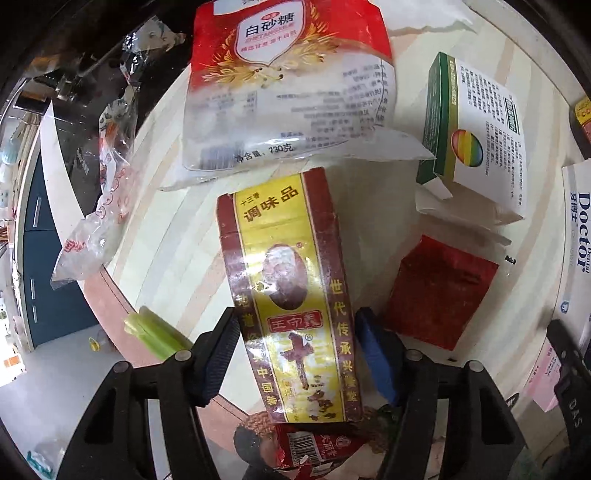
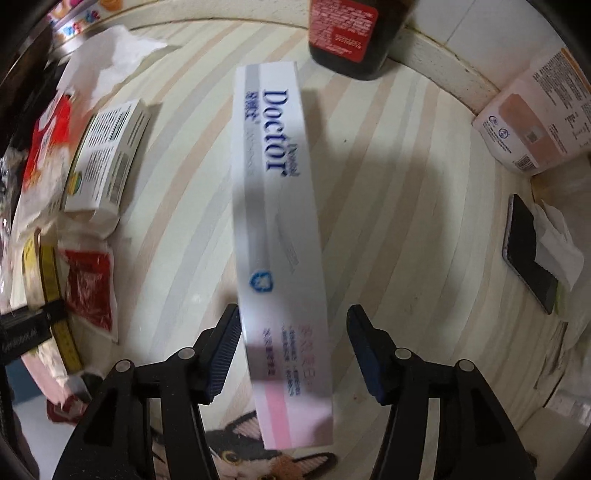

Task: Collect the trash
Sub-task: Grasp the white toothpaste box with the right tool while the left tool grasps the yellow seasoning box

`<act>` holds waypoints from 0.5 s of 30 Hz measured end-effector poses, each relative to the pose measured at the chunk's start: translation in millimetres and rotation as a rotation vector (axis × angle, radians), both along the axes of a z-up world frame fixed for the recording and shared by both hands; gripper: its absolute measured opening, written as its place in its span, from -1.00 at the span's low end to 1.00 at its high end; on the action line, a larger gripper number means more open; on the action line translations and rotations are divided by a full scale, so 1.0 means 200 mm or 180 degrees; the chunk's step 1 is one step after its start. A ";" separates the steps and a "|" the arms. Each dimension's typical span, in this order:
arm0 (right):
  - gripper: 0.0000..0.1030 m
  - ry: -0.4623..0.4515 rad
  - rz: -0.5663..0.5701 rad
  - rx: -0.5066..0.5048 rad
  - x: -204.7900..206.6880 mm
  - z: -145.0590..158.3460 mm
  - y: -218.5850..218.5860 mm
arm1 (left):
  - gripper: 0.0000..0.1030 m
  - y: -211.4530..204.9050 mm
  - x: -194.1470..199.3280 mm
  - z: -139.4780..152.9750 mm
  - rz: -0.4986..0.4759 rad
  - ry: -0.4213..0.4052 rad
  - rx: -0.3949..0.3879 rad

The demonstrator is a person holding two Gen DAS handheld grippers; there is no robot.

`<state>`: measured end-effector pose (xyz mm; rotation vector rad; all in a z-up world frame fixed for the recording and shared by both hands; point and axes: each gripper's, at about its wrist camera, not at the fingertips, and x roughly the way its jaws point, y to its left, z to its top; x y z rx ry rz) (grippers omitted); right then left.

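Your left claw (image 1: 297, 350) has the red-and-yellow seasoning box (image 1: 291, 295) between its fingers, with the blue pads right against both long sides of the carton, so it reads as clenched on the box. The box runs lengthwise away from you, its far end pointing toward the white sugar bag (image 1: 288, 85) that lies flat on the striped desk (image 1: 177, 229). To the right of the box sits a red sachet (image 1: 439, 291), and beyond that a green-and-white carton (image 1: 476, 140) resting on white paper. A crumpled clear plastic bag (image 1: 99, 206) hangs over the desk's left edge, and a pale green celery piece (image 1: 155, 332) lies near your left finger.

Your right claw (image 2: 293, 347) straddles the long white Doctor toothpaste box (image 2: 277, 236). The left pad sits at the box's edge, but there is a visible gap between the box and the right pad, so the claw is released and not gripping. The box lies lengthwise along the claw, its near end jutting past the desk edge. A dark bottle with a red label (image 2: 351, 33) stands just past its far end. A black phone (image 2: 528, 247) with a tissue on it lies well to the right, and a pink-and-white pouch (image 2: 535, 122) leans by the wall.
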<state>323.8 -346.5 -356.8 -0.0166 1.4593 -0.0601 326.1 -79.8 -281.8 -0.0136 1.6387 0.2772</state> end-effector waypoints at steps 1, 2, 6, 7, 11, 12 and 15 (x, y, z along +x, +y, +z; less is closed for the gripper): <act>-0.01 -0.0028 0.0004 0.0004 0.00 0.00 0.00 | 0.09 0.03 -0.04 -0.04 -0.0026 -0.0045 0.0051; -0.24 -0.0054 0.0010 0.0027 0.00 -0.01 0.00 | 0.09 0.07 -0.07 -0.04 -0.0056 -0.0098 0.0099; -0.30 -0.0224 0.0053 0.0030 -0.01 0.02 0.00 | 0.07 0.10 -0.16 0.18 -0.0130 -0.0327 0.0146; -0.30 -0.0284 0.0062 0.0021 -0.02 0.04 0.00 | 0.07 0.12 -0.17 0.25 -0.0134 -0.0372 0.0143; -0.30 -0.0420 0.0069 0.0142 -0.07 0.11 0.01 | 0.07 0.14 -0.22 0.46 -0.0157 -0.0568 0.0099; -0.30 -0.0446 0.0089 0.0160 -0.11 0.12 0.03 | 0.07 0.15 -0.24 0.52 -0.0148 -0.0617 0.0094; -0.30 -0.0525 0.0169 0.0213 -0.15 0.22 0.04 | 0.06 0.22 -0.34 0.67 -0.0096 -0.0793 0.0085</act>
